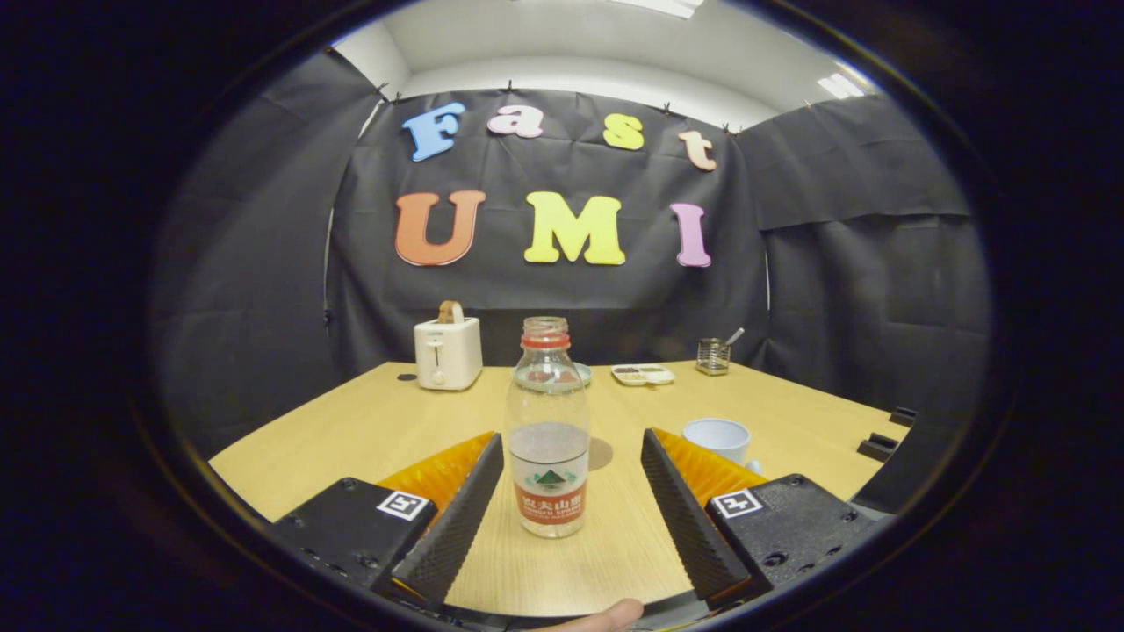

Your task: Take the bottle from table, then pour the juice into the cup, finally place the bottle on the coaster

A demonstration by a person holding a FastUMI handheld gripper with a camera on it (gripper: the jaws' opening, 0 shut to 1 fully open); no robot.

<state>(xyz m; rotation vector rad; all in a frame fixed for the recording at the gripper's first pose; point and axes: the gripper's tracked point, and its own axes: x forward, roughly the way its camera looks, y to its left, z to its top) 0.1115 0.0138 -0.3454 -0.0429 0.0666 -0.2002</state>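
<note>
A clear plastic bottle (548,439) stands upright on the wooden table (369,430), uncapped, with a red neck ring and a red-and-white label. It holds a little clear liquid. My gripper (571,441) is open, and the bottle stands between its fingers, close to the left one, with a wide gap to the right one. A round brown coaster (601,454) lies flat just behind the bottle. A pale cup (716,438) sits beyond the right finger, partly hidden by it.
At the back of the table are a white toaster (448,353) with a bread slice, a greenish plate (580,376), a small white tray (643,375) and a wire holder (713,356). Black blocks (878,446) sit at the table's right edge. A person's fingertip (606,616) shows below the fingers.
</note>
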